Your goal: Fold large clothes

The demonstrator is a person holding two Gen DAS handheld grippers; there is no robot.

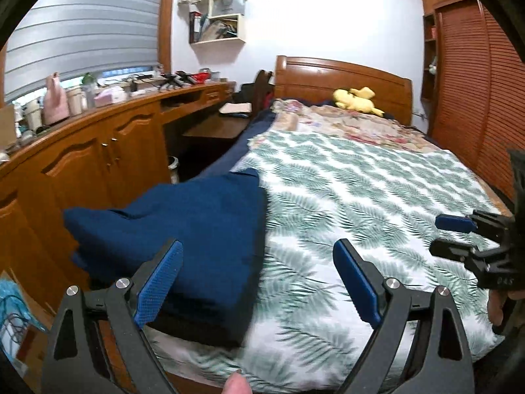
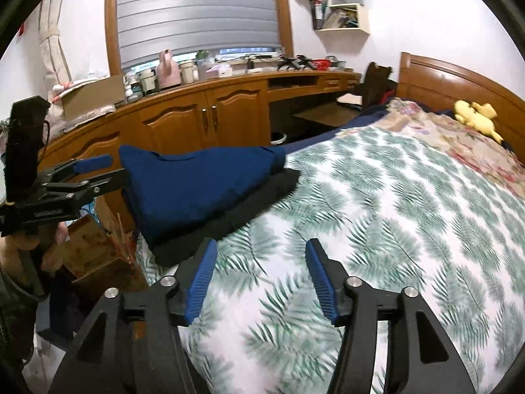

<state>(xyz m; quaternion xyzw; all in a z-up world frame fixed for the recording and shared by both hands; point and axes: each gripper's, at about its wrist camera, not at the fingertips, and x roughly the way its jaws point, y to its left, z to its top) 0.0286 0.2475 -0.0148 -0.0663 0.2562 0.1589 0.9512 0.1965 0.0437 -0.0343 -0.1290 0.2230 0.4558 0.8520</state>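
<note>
A folded dark blue garment lies on top of a folded black garment at the left edge of the bed. In the right wrist view the blue garment sits on the black one. My left gripper is open and empty, just in front of the stack. My right gripper is open and empty above the leaf-print bedspread. The right gripper also shows at the right of the left wrist view, and the left gripper shows at the left of the right wrist view.
A wooden cabinet and desk run along the left of the bed. A wooden headboard and yellow plush toy are at the far end. A floral blanket lies near the pillows. Boxes and clutter sit on the floor.
</note>
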